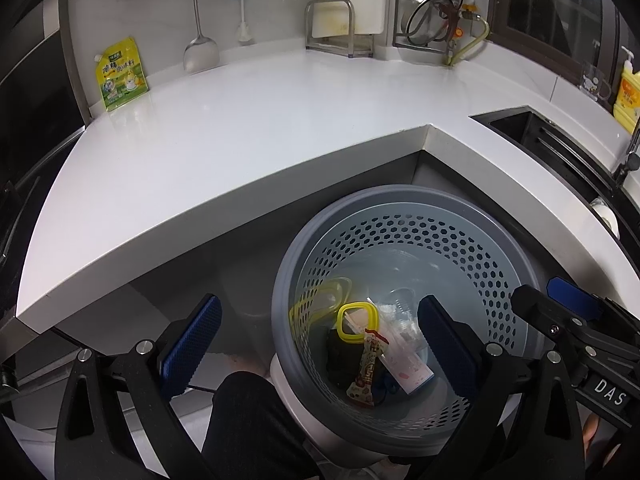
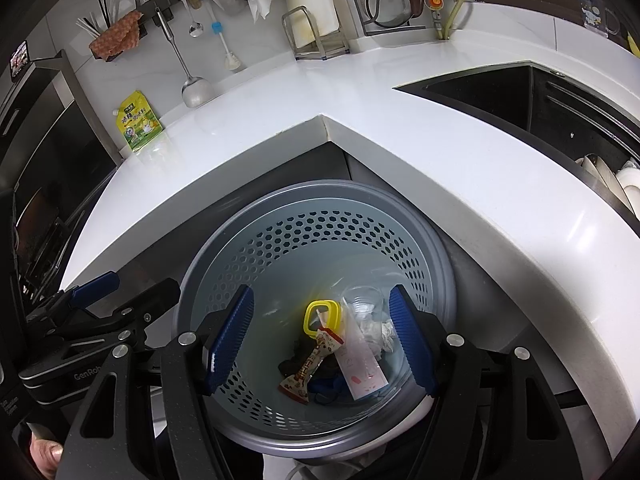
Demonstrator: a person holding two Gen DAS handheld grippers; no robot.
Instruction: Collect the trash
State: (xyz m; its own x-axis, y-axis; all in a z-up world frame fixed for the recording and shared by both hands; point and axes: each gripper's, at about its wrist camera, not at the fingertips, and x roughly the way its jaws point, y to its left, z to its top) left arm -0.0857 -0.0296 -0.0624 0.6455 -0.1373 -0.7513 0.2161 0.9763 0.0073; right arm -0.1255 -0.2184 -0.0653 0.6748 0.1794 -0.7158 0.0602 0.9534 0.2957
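Both hand-held grippers hung over the bin (image 1: 400, 220), left (image 1: 320, 344) and right (image 2: 322, 340) each with jaws apart, holding nothing. Trash already lay in the bin's bottom: wrapper (image 2: 310, 368), yellow ring (image 2: 320, 317), clear cup (image 2: 362, 300), paper slip (image 2: 362, 368). Tabletop (image 1: 260, 120) looked mostly cleared; only the yellow-green pouch (image 1: 120, 74) stood by the wall, possibly left to collect. Judged nearly done.

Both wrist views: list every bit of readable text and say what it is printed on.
"DAS" – white letters on the right gripper's body.
"GenRob", cut off – on the left gripper's body.
Green-yellow pouch on the counter: print too small to read.
Snack wrapper and white packet in the bin: illegible.
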